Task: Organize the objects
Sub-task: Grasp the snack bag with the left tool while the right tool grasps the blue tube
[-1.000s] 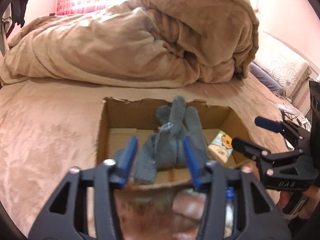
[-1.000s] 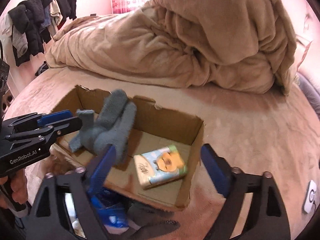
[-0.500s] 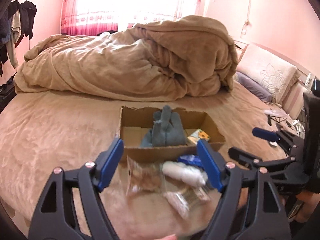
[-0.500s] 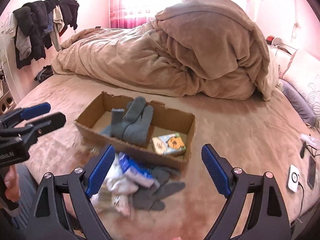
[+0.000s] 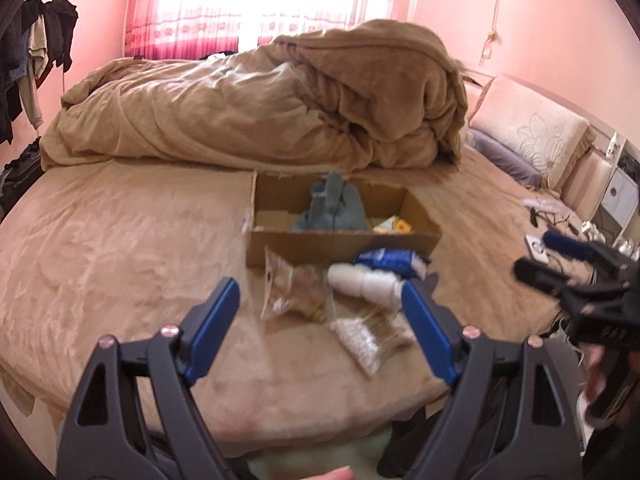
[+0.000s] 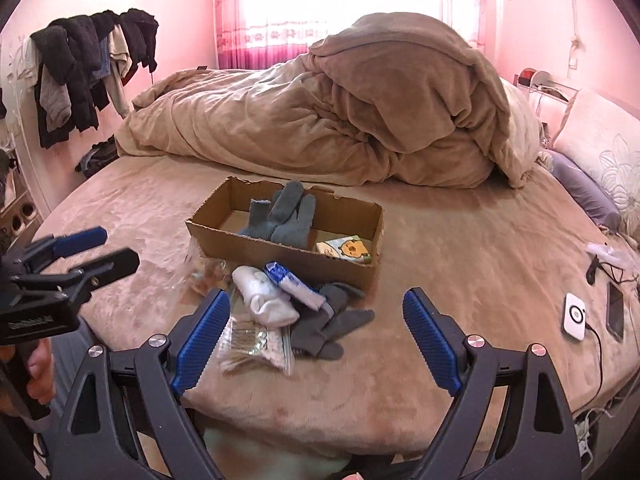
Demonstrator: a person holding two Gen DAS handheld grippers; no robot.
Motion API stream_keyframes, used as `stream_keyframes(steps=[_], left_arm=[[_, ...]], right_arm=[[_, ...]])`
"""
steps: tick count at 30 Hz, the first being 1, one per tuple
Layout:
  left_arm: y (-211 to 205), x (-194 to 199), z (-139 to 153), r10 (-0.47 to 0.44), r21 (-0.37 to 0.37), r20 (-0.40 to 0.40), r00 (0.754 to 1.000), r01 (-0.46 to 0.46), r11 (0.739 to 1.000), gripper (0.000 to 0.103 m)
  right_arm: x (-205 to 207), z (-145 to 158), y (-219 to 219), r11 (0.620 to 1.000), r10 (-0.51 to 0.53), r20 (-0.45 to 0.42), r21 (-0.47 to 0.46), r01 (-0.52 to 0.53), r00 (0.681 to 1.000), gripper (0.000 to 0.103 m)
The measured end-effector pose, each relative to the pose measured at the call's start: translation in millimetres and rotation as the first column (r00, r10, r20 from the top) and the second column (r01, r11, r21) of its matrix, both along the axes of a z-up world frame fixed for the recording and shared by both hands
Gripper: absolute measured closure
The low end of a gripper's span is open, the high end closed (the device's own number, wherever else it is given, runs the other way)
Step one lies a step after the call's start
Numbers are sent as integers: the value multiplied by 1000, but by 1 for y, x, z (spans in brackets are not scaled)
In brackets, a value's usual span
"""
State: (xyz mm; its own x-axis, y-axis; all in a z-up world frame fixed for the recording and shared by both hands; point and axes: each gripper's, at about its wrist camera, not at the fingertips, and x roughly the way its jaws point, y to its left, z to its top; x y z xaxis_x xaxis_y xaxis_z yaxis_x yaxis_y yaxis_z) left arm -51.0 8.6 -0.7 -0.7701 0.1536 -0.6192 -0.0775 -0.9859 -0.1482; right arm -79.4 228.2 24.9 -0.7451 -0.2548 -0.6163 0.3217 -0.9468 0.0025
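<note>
Two views disagreed on little: only the right wrist view showed the dark grey gloves (image 6: 328, 328) and white charger puck (image 6: 575, 316) on the tan bed (image 6: 460, 260). The shallow brown cardboard box (image 5: 340, 242) held blue-grey knit gloves (image 5: 334, 208) leaning on its divider and a cartoon-printed tissue pack (image 6: 347, 249). Before it lay white socks (image 6: 266, 300) and clear packets (image 5: 294, 292). The left gripper (image 5: 320, 336) and right gripper (image 6: 316, 340) hovered spread wide, holding nothing.

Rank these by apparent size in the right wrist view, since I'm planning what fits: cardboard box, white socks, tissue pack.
1. cardboard box
2. white socks
3. tissue pack
The socks lie nearer the camera, so their lead over the pack is unsure.
</note>
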Motion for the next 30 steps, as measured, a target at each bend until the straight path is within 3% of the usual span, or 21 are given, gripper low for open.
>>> stream_keyframes(steps=[6, 12, 17, 30], left_arm=[[-2, -9, -38, 5, 4, 77, 997, -5, 1000, 19], [0, -29, -70, 3, 5, 128, 992, -3, 1000, 19], [-3, -44, -84, 3, 16, 135, 991, -5, 1000, 19], [-6, -88, -104, 9, 5, 101, 995, -9, 1000, 19]], right_arm=[[6, -10, 10, 1000, -14, 14, 7, 14, 1000, 13], [-17, -41, 10, 1000, -16, 70, 18, 15, 997, 13], [-42, -69, 6, 1000, 5, 104, 3, -6, 995, 13], [-84, -87, -19, 997, 81, 101, 12, -82, 992, 18]])
